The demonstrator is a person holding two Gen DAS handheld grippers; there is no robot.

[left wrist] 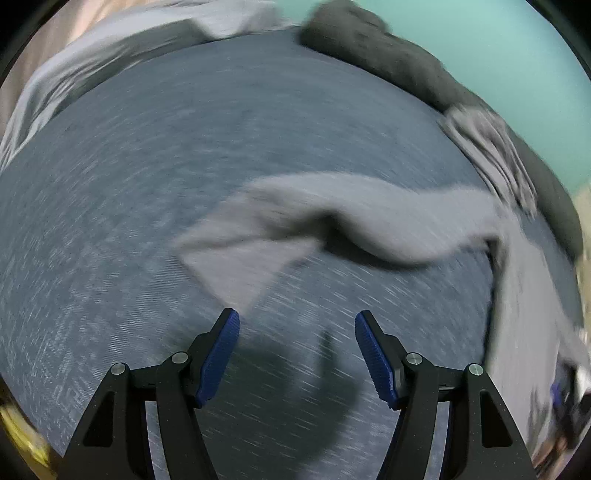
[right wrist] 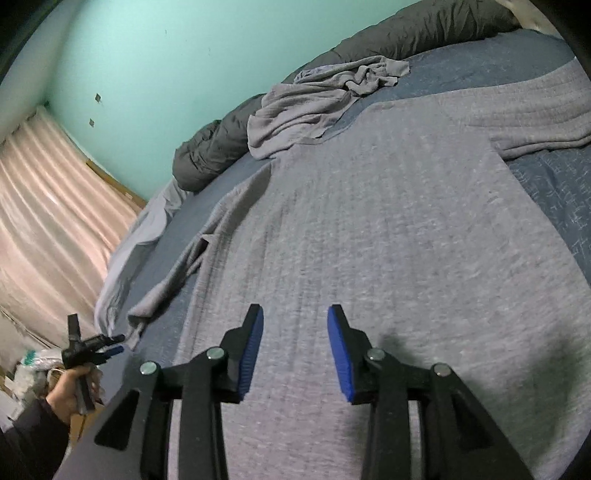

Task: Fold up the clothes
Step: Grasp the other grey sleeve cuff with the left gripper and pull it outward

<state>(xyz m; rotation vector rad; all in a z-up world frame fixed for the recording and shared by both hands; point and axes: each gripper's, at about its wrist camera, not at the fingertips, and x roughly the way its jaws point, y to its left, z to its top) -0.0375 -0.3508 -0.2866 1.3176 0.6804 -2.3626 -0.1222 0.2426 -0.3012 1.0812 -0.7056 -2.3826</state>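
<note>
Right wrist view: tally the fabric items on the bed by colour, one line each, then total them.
Light grey garments: 2, the spread shirt under the open jaws and the crumpled garment beyond it.
Dark grey comforter: 1, bunched along the wall.
Blue bed cover: 1.
Pale sheet: 1, hanging at the bed's edge.
Total: 5.

Blurred fisheye view over a blue bedspread (left wrist: 155, 192), left gripper (left wrist: 297, 325) with jaws apart and empty above it, grey garment sleeve (left wrist: 332, 218) stretched ahead, dark duvet (left wrist: 388, 48) behind.
</note>
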